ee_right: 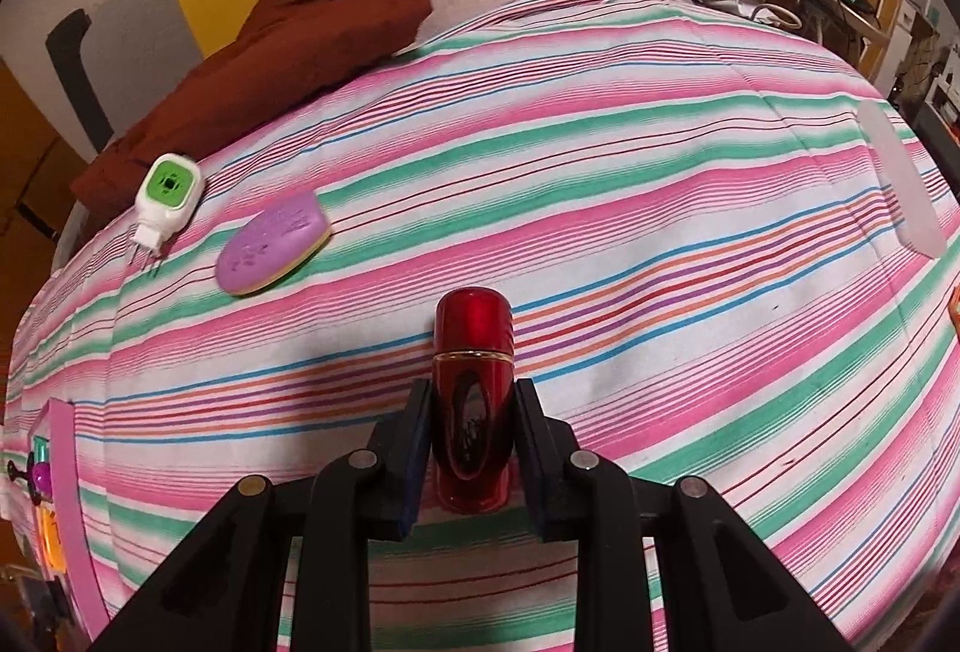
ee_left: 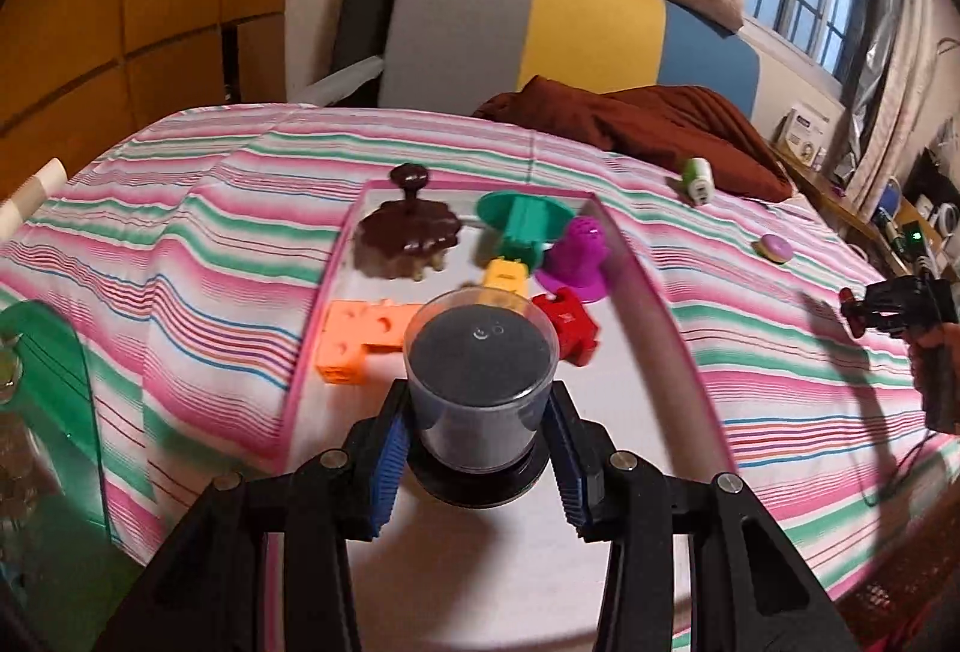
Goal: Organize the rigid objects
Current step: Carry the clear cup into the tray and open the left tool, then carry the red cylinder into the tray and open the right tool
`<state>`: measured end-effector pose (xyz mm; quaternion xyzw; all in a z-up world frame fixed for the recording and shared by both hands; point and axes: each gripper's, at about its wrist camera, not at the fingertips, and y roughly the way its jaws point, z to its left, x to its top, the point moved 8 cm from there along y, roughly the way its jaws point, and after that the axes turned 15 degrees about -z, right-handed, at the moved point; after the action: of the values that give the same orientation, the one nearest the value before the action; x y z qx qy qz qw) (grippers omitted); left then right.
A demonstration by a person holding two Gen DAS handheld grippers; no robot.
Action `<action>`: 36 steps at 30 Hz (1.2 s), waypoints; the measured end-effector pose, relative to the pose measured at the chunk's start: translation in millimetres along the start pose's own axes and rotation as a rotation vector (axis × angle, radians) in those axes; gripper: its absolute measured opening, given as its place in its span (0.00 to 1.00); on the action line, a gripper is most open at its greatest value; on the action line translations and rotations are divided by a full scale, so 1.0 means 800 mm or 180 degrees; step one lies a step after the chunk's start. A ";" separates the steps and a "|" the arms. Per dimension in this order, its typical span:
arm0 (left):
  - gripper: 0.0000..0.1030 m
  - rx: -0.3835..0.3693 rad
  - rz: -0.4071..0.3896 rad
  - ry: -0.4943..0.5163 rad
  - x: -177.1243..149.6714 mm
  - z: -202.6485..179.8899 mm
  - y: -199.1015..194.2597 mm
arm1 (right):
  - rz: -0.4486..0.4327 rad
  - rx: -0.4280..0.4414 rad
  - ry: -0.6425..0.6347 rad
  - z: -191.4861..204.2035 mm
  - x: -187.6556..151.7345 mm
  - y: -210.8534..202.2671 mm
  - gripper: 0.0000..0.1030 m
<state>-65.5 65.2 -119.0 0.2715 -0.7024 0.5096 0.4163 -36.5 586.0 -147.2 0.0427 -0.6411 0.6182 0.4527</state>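
The left hand-held gripper [ee_left: 480, 433] is clamping a clear plastic cylinder with a dark insert and black base [ee_left: 479, 382], carrying it over the near end of the pink-rimmed white tray [ee_left: 654, 292] on the striped bed [ee_left: 210, 232]. The right hand-held gripper [ee_right: 474, 442] is squeezing a glossy red capsule-shaped bottle [ee_right: 474, 400] above the bedding. Farther along, an orange block [ee_left: 354, 337], red block [ee_left: 570, 322] and brown cake toy [ee_left: 408, 238] are sitting in the tray. The placing step seems under way; next, the cylinder probably needs lowering onto bare tray floor.
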 end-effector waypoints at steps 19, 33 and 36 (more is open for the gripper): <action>0.88 0.0587 -0.0258 0.0068 0.002 0.041 -0.011 | -0.0101 0.0146 -0.0019 0.026 0.002 -0.004 0.25; 1.00 0.0579 -0.0567 0.0280 0.010 0.004 -0.051 | -0.0056 0.0571 -0.0030 0.066 -0.010 -0.015 0.25; 1.00 0.0533 -0.0514 0.0286 0.005 -0.003 -0.049 | -0.0022 0.0708 -0.0096 0.086 -0.018 -0.019 0.25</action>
<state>-34.8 54.3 -96.2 0.3378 -0.6139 0.5429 0.4629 -54.7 518.1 -133.1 0.1042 -0.5752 0.6833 0.4375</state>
